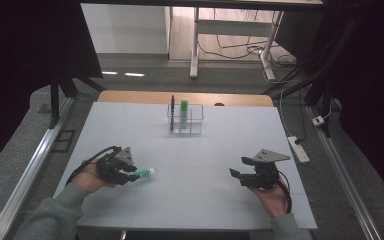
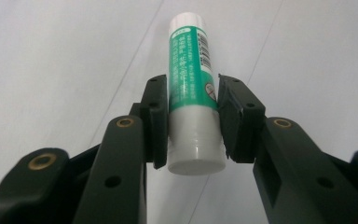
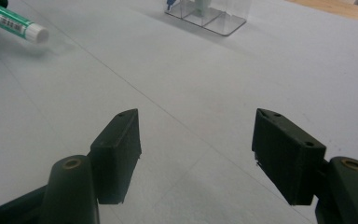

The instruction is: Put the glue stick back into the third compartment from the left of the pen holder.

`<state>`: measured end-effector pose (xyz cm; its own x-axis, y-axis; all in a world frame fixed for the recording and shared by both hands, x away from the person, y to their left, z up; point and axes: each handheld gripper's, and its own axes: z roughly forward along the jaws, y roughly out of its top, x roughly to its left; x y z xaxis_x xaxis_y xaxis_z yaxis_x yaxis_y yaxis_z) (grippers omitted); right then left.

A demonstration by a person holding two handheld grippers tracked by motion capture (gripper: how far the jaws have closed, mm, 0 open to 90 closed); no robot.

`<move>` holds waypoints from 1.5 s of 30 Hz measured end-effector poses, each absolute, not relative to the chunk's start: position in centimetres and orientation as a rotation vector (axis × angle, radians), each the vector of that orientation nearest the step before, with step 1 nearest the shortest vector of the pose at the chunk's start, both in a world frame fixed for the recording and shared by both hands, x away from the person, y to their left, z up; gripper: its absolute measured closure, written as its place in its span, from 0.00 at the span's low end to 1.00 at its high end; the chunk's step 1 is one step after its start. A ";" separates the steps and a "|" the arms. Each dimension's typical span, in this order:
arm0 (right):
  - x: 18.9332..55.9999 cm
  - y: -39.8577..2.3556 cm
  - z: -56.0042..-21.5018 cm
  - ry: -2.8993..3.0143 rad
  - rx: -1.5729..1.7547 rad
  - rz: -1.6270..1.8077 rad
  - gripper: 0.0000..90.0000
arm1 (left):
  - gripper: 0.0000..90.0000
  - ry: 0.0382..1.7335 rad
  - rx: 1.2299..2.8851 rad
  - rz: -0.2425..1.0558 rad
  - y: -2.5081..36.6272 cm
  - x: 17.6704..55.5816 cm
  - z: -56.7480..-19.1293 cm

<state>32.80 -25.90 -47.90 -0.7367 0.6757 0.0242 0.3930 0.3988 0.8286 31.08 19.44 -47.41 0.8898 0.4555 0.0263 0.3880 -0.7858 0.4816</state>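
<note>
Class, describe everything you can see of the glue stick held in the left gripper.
The glue stick is a white plastic-looking cylinder wrapped in a green label with white print, a barcode and a small round warning sign. Both ends are white; which one is the cap cannot be told. The left gripper clamps it around the middle, one black jaw pressed against each side. In the high view it lies roughly level above the pale table, one end sticking out toward the table's middle. Nothing else touches it.
</note>
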 end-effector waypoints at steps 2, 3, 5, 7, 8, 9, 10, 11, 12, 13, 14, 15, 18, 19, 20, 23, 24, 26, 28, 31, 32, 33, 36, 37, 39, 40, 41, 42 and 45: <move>32.7 -25.7 -47.9 2.353 0.921 1.255 0.36 | 0.71 0.619 2.558 0.195 19.0 31.2 -47.3; 32.7 -25.6 -47.9 2.354 0.919 1.255 0.36 | 0.71 0.621 2.551 0.197 18.7 31.2 -47.3; 32.7 -25.4 -47.9 2.357 0.914 1.256 0.36 | 0.71 0.617 2.539 0.198 18.3 31.3 -47.3; 32.6 -25.2 -47.8 2.365 0.905 1.251 0.36 | 0.71 0.612 2.532 0.203 17.9 31.3 -47.2; 32.6 -25.2 -47.8 2.365 0.903 1.255 0.36 | 0.71 0.610 2.529 0.208 17.7 31.3 -47.2; 32.6 -25.1 -47.8 2.365 0.898 1.254 0.36 | 0.71 0.610 2.524 0.210 17.5 31.3 -47.2; 32.6 -25.0 -47.8 2.368 0.897 1.254 0.36 | 0.71 0.604 2.516 0.210 17.4 31.3 -47.1; 32.6 -24.9 -47.8 2.370 0.895 1.250 0.36 | 0.71 0.603 2.507 0.211 17.3 31.3 -47.1; 32.6 -24.8 -47.9 2.370 0.894 1.254 0.36 | 0.72 0.601 2.501 0.213 17.1 31.2 -47.1; 32.6 -24.7 -47.9 2.371 0.891 1.257 0.36 | 0.72 0.597 2.495 0.216 17.0 31.2 -47.0; 32.6 -24.6 -47.9 2.378 0.886 1.250 0.36 | 0.72 0.591 2.490 0.216 16.9 31.2 -47.0; 32.5 -24.5 -47.9 2.375 0.883 1.252 0.36 | 0.72 0.586 2.485 0.217 16.7 31.1 -47.0; 32.4 -24.1 -47.8 2.389 0.867 1.258 0.36 | 0.72 0.572 2.468 0.215 16.2 31.1 -47.0; 32.4 -23.9 -47.8 2.394 0.860 1.253 0.36 | 0.72 0.569 2.464 0.213 16.0 31.1 -47.0; 32.3 -23.7 -47.7 2.399 0.853 1.253 0.35 | 0.72 0.563 2.460 0.211 15.9 31.1 -47.0; 32.3 -23.0 -47.8 2.418 0.823 1.252 0.35 | 0.72 0.546 2.448 0.202 15.3 31.1 -46.9; 32.3 -22.8 -47.8 2.423 0.814 1.253 0.35 | 0.72 0.538 2.448 0.201 15.1 31.1 -46.9; 32.2 -22.3 -47.8 2.440 0.801 1.243 0.34 | 0.72 0.527 2.443 0.195 14.6 31.1 -46.9; 32.2 -21.8 -47.9 2.455 0.786 1.245 0.33 | 0.72 0.520 2.438 0.189 14.2 31.2 -47.0; 32.2 -21.1 -47.9 2.479 0.761 1.235 0.33 | 0.72 0.506 2.434 0.179 13.6 31.2 -47.0; 32.2 -20.8 -47.9 2.486 0.748 1.232 0.32 | 0.72 0.499 2.435 0.177 13.4 31.3 -47.0; 32.1 -20.5 -47.9 2.497 0.732 1.223 0.32 | 0.72 0.496 2.433 0.173 13.2 31.3 -47.0; 32.1 -19.4 -47.9 2.530 0.685 1.192 0.31 | 0.72 0.482 2.435 0.164 12.6 31.3 -47.1; 32.1 -19.2 -48.0 2.541 0.677 1.190 0.31 | 0.72 0.480 2.433 0.160 12.4 31.3 -47.1; 32.1 -18.6 -48.1 2.562 0.669 1.183 0.30 | 0.72 0.472 2.434 0.157 12.1 31.4 -47.1; 32.2 -18.4 -48.2 2.569 0.663 1.182 0.30 | 0.72 0.471 2.432 0.154 11.9 31.4 -47.2; 32.2 -18.2 -48.2 2.575 0.653 1.177 0.30 | 0.72 0.468 2.432 0.152 11.8 31.4 -47.2; 32.2 -18.1 -48.3 2.579 0.648 1.174 0.30 | 0.72 0.466 2.433 0.150 11.7 31.5 -47.2; 32.1 -17.6 -48.3 2.587 0.626 1.157 0.29 | 0.72 0.463 2.430 0.144 11.4 31.6 -47.3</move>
